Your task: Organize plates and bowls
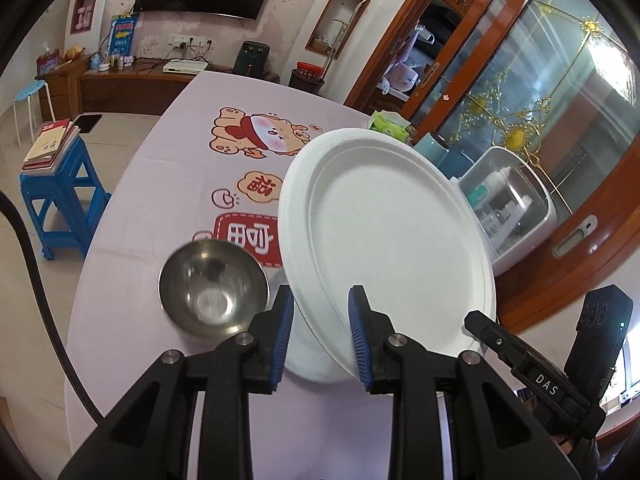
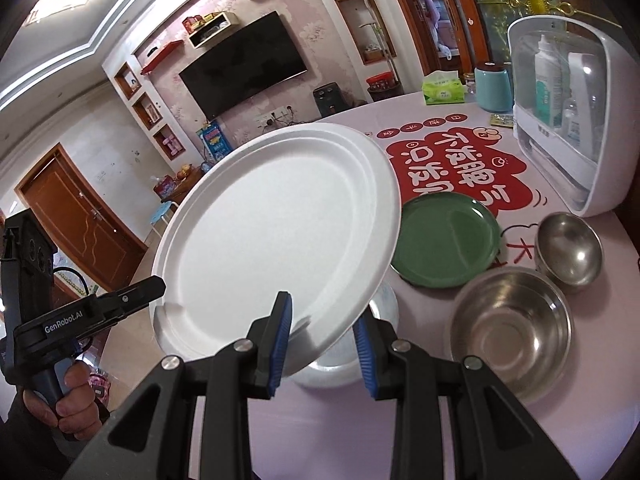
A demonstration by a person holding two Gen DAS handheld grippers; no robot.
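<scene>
A large white foam plate [image 1: 392,236] hangs tilted above the table, held by both grippers at opposite edges. My left gripper [image 1: 320,300] is shut on its near rim; in the right wrist view that gripper [image 2: 156,282] pinches the plate's [image 2: 276,232] left edge. My right gripper [image 2: 322,308] is shut on the rim in front of it and shows as a black tip [image 1: 480,320] at the plate's right side. Under the plate a white round dish [image 2: 360,356] lies on the table. A steel bowl [image 1: 214,288] sits left of the plate.
On the pink printed tablecloth [image 2: 420,420] lie a green plate [image 2: 446,240], a large steel bowl [image 2: 512,328] and a small steel bowl [image 2: 568,252]. A white box of bottles [image 2: 600,120], a teal jar [image 2: 494,84] and tissues [image 2: 444,90] stand behind. A blue stool [image 1: 56,200] stands left.
</scene>
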